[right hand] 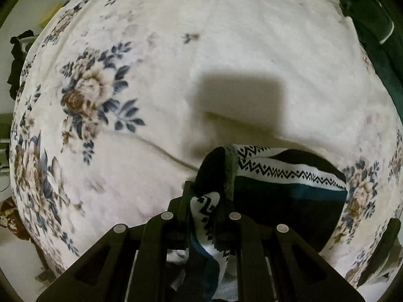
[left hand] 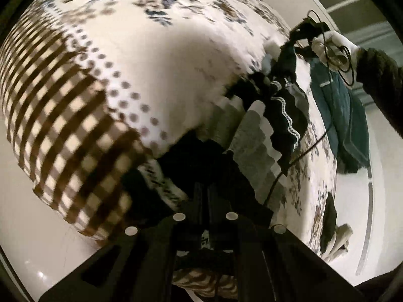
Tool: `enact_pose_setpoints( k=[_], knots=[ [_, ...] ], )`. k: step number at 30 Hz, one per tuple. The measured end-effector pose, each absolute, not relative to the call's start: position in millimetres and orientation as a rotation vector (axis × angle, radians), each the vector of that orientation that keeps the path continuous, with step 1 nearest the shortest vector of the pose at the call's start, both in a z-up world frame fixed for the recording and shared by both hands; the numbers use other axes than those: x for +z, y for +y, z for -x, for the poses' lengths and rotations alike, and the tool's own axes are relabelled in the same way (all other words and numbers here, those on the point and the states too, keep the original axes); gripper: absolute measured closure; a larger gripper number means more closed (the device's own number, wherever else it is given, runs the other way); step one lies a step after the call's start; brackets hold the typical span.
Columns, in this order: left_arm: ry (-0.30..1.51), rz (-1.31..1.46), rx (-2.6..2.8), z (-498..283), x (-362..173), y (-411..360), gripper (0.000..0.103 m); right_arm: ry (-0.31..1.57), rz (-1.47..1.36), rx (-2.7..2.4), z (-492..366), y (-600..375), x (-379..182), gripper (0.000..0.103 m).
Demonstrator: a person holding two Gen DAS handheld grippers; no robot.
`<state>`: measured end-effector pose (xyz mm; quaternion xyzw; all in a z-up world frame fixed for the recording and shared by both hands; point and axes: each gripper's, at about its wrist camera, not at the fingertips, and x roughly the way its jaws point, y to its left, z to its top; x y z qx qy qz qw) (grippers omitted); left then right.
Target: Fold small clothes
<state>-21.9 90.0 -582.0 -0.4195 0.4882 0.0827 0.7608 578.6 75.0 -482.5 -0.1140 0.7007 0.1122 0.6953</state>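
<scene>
Right gripper (right hand: 201, 201) fingers closed on one patterned sock (right hand: 289, 176), left gripper (left hand: 205, 196) fingers pinching dark fabric, one floral blanket (right hand: 226, 50), one teal garment (left hand: 347, 115) beside.

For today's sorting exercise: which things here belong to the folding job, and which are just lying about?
In the job:
patterned garment
left gripper, shut on it
right gripper, shut on it
floral blanket, the work surface

Lying about:
teal cloth
gingham cloth
dark green cloth
black item at the blanket's edge
</scene>
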Motion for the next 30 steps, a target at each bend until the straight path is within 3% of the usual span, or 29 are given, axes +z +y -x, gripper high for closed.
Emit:
enact_pose_setpoints(
  k=[6, 8, 10, 12, 14, 15, 16, 18, 25, 30],
  knots=[
    [1.089, 0.918, 0.207, 13, -604, 112, 0.101, 1.584, 0.208, 0.210, -592, 88, -510, 0.090],
    [1.131, 0.932, 0.207, 9, -615, 116, 0.098, 1.648, 0.128, 0.256, -596, 82, -522, 0.082],
    [1.148, 0.983, 0.205, 11, -619, 125, 0.096, 1.693, 0.053, 0.301, -596, 72, -523, 0.058],
    [1.170, 1.001, 0.211, 13, -615, 132, 0.095, 1.664, -0.002, 0.340, -591, 51, -505, 0.044],
    [1.196, 0.962, 0.219, 9, -608, 137, 0.092, 1.639, -0.043, 0.364, -581, 29, -488, 0.043],
    [1.210, 0.934, 0.224, 5, -604, 139, 0.078, 1.620, -0.070, 0.382, -571, 9, -477, 0.043],
    [1.220, 0.916, 0.231, -2, -603, 141, 0.050, 1.606, -0.075, 0.384, -563, -3, -470, 0.043],
    [1.238, 0.853, 0.251, -18, -597, 147, 0.011, 1.588, -0.103, 0.373, -537, -41, -459, 0.043],
    [1.208, 0.784, 0.196, -94, -588, 150, 0.010, 1.580, -0.272, 0.297, -449, -165, -477, 0.043],
    [1.288, 0.735, 0.116, -111, -595, 123, 0.010, 1.747, -0.462, 0.316, -350, -215, -530, 0.043]
  ],
)
